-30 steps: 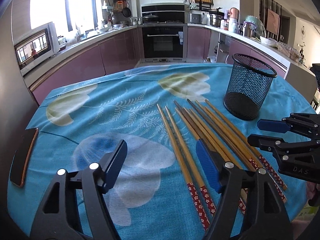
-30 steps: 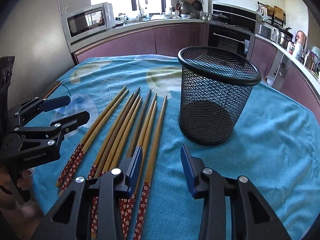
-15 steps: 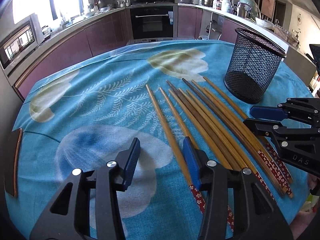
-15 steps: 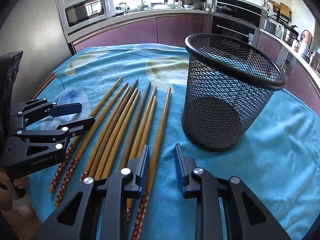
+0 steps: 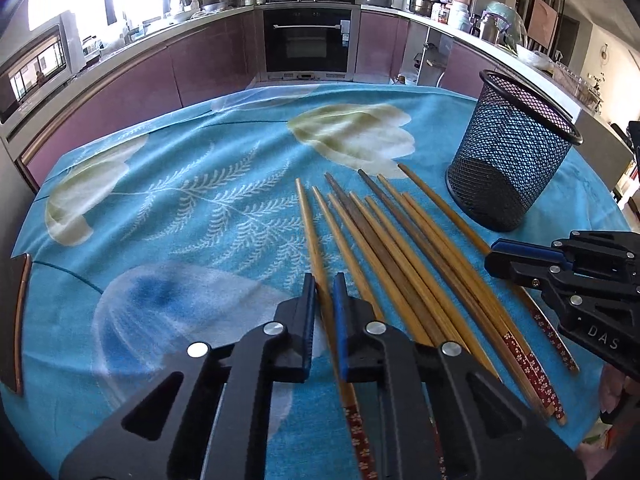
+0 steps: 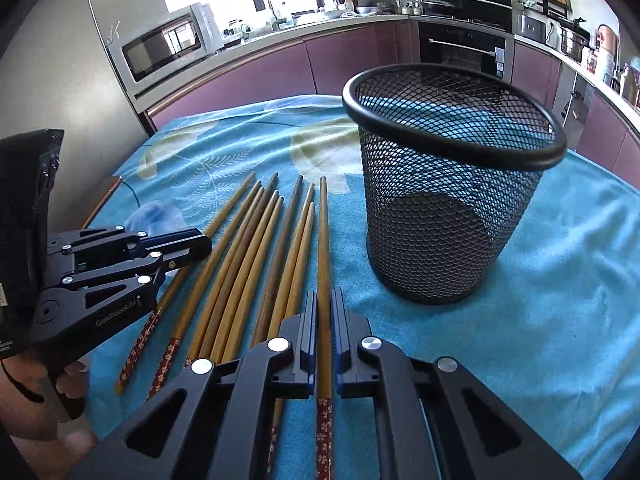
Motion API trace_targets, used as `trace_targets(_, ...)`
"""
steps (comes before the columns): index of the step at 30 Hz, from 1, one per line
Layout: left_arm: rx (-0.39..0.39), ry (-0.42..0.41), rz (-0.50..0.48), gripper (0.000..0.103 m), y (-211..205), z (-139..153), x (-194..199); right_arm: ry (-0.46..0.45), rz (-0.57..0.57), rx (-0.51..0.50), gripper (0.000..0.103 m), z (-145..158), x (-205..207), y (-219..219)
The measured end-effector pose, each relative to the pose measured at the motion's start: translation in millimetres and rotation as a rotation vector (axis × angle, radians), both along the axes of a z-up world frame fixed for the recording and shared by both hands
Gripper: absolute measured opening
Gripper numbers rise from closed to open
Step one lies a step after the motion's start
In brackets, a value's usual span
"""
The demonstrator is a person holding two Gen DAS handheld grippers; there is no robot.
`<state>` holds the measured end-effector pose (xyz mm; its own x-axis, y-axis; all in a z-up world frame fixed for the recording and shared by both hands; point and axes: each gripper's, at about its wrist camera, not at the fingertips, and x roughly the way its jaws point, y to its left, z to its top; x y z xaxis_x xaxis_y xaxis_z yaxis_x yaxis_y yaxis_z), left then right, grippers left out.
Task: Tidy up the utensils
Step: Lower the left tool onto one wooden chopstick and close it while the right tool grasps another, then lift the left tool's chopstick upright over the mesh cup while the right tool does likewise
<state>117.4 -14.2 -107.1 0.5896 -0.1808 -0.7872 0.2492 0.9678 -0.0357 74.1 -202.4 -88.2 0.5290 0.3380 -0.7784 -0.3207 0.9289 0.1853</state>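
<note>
Several wooden chopsticks [image 5: 400, 248] with red flowered ends lie side by side on the blue tablecloth [image 5: 180, 208]. My left gripper [image 5: 324, 284] has its jaws closing, pads pressing on the leftmost chopstick [image 5: 308, 220]. In the right wrist view, my right gripper [image 6: 324, 300] is likewise closing, pads clamped on the rightmost chopstick [image 6: 323, 232] of the row [image 6: 248, 248]. Both held sticks still lie along the cloth. A black mesh cup [image 6: 448, 200] stands upright and empty just right of the row, also seen as the mesh cup [image 5: 508, 152] at the right.
A dark flat object [image 5: 16, 320] lies at the table's left edge. Kitchen counters, a microwave [image 6: 168, 46] and an oven [image 5: 308, 40] ring the table beyond its far edge. A person's hand [image 6: 40, 380] holds the left gripper's handle [image 6: 100, 300].
Both grippers closed from wide open onto one chopstick each. The left one shifted right to the leftmost stick; the right one stayed by the rightmost stick.
</note>
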Motion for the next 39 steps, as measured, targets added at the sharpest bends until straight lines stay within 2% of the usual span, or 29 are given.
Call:
trace_targets(5, -0.03, -0.015, 0.004, 0.008, 6, 7, -9, -0.029, 0.016, 0.04, 0.006, 13, -9, -7)
trace_targets(9, -0.068, -0.042, -0.015, 0.008, 12, 25, -19, -0.075, 0.035, 0.073, 0.006, 29, -19, -12)
trace_targets(24, -0.241, -0.283, -0.16, 0.007, 9, 143, -73, -0.278, 0.025, 0.172, 0.006, 99, -40, -41)
trace_targets(33, -0.347, -0.348, -0.198, 0.008, -13, 195, -52, -0.39, -0.004, 0.19, 0.006, 135, -26, -60)
trace_targets(39, -0.36, -0.358, -0.219, 0.007, -37, 219, -31, -0.445, -0.047, 0.191, 0.006, 151, -4, -72)
